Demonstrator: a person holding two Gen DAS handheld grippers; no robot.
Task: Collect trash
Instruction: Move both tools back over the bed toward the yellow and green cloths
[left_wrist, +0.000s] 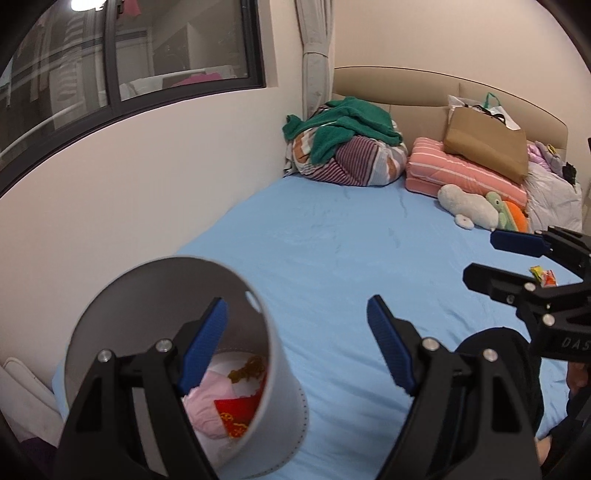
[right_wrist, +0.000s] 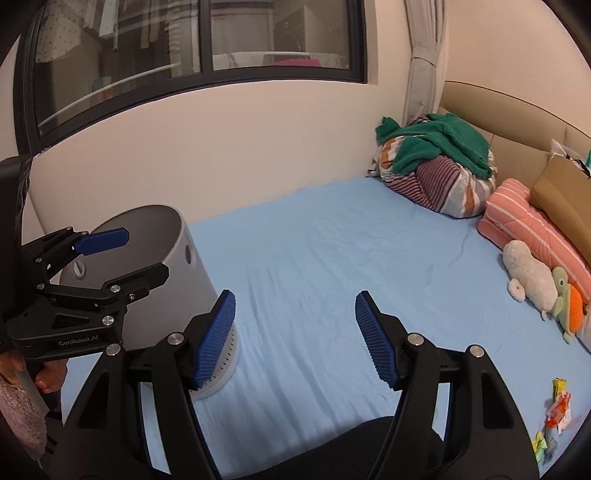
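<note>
Left claw (left_wrist: 297, 343) tilted down, agape, over bin (left_wrist: 110, 295)

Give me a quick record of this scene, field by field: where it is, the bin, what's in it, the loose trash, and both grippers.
Place: bed with a blue sheet
Bin: grey bin, upright on the sheet, near the wall
Bin contents: pink wad and a red packet
Loose trash: colourful wrappers on the sheet, on the right side
Left gripper: open, empty, beside the bin
Right gripper: open, empty, above bare sheet
</note>
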